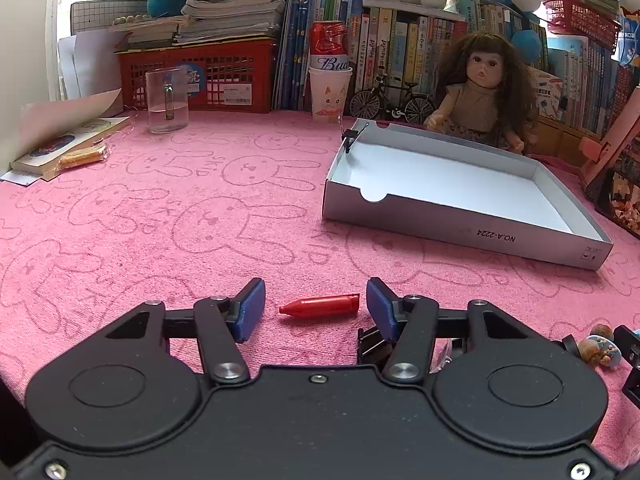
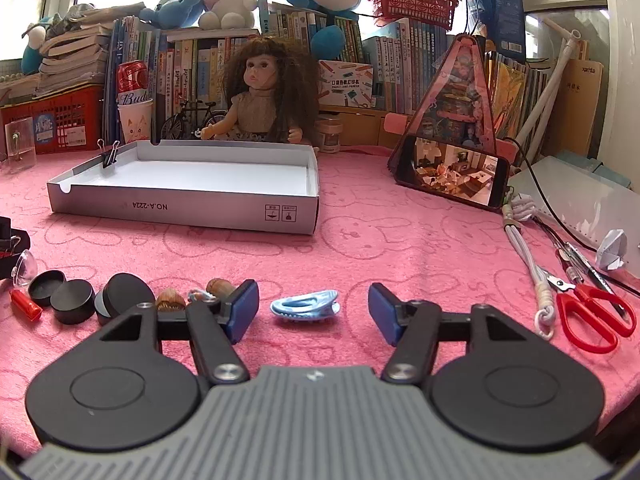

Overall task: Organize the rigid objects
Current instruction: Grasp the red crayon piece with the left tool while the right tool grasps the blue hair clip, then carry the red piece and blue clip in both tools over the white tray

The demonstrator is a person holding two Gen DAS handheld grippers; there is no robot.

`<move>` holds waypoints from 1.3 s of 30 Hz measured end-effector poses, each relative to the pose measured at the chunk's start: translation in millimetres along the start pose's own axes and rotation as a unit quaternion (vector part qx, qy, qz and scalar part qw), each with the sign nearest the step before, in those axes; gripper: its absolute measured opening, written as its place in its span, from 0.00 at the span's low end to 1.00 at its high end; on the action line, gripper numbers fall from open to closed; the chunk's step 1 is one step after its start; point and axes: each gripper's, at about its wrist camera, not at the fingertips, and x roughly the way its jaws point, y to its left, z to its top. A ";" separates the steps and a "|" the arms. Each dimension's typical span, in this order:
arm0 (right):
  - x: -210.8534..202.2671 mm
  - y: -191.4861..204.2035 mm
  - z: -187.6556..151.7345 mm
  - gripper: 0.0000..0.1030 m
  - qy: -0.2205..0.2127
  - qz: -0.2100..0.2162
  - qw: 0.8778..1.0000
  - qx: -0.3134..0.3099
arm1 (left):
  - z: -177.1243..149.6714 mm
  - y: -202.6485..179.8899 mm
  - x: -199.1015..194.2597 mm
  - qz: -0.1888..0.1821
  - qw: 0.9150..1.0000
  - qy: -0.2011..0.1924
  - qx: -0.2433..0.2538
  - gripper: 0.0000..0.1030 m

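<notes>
My left gripper [image 1: 316, 307] is open, low over the pink cloth, with a red bullet-shaped cap [image 1: 320, 306] lying between its blue pads, apart from both. My right gripper [image 2: 313, 307] is open around a blue hair clip [image 2: 306, 307] that lies on the cloth, apart from both pads. The empty white shallow box [image 1: 464, 220] stands beyond, to the right in the left wrist view; in the right wrist view the box [image 2: 184, 210] is ahead to the left, with a black binder clip [image 2: 110, 156] on its wall.
Left of my right gripper lie black round lids [image 2: 72, 300], walnuts [image 2: 170, 300] and the red cap [image 2: 25, 305]. Red scissors [image 2: 592, 316], a white cord [image 2: 528, 268] and a phone [image 2: 452, 174] are at right. A glass mug [image 1: 166, 100], doll [image 1: 480, 92] and books line the back.
</notes>
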 end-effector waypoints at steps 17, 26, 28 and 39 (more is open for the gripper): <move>2.7 4.2 1.0 0.43 0.006 0.034 0.999 -0.002 | -1.2 -6.7 -6.4 -0.035 0.998 -0.024 0.051 0.39; 1.9 0.6 8.7 0.43 0.000 0.033 0.999 0.004 | 7.0 -9.2 -9.1 -0.050 0.996 -0.026 0.063 0.40; 2.6 -0.3 10.9 0.43 0.001 0.035 0.999 0.008 | 10.1 -9.6 -9.5 -0.056 0.996 -0.026 0.063 0.40; 10.9 -5.8 26.4 0.43 0.011 0.048 0.998 0.039 | 29.3 -10.7 -7.8 -0.081 0.995 -0.022 0.057 0.40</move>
